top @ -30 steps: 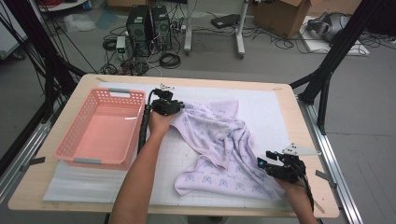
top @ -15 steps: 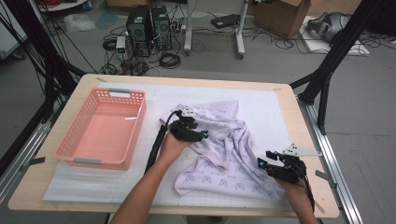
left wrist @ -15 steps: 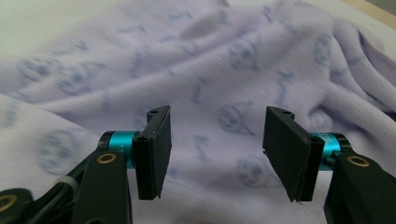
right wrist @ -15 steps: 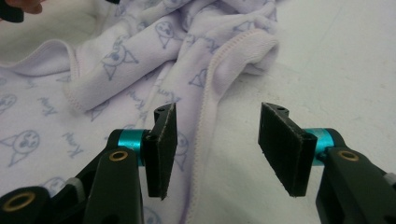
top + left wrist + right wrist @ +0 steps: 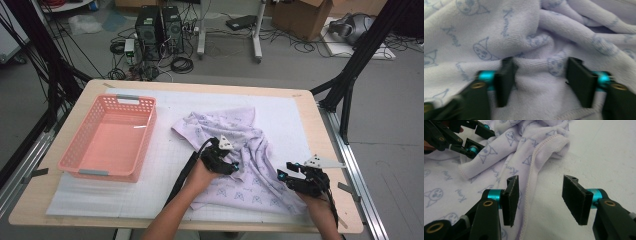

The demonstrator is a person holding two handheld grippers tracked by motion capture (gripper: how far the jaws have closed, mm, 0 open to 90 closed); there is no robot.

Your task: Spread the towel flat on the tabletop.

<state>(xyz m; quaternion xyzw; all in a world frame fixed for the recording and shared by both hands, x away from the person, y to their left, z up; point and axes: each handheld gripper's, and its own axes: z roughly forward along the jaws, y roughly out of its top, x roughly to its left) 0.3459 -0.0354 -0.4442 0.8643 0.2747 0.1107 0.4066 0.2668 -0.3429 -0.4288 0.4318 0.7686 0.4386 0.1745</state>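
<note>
While the left gripper (image 5: 234,166) seems to be closing half-open jaws around a bunched fold of the lilac towel (image 5: 250,145) at table centre, the right gripper (image 5: 290,172), open at five o'clock, must next pinch its edge.

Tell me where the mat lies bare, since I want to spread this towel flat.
Bare mat runs between the pink basket and the towel, along the far edge beyond both, and right of the towel. It is crowded near the front right, where left gripper and right gripper work.
</note>
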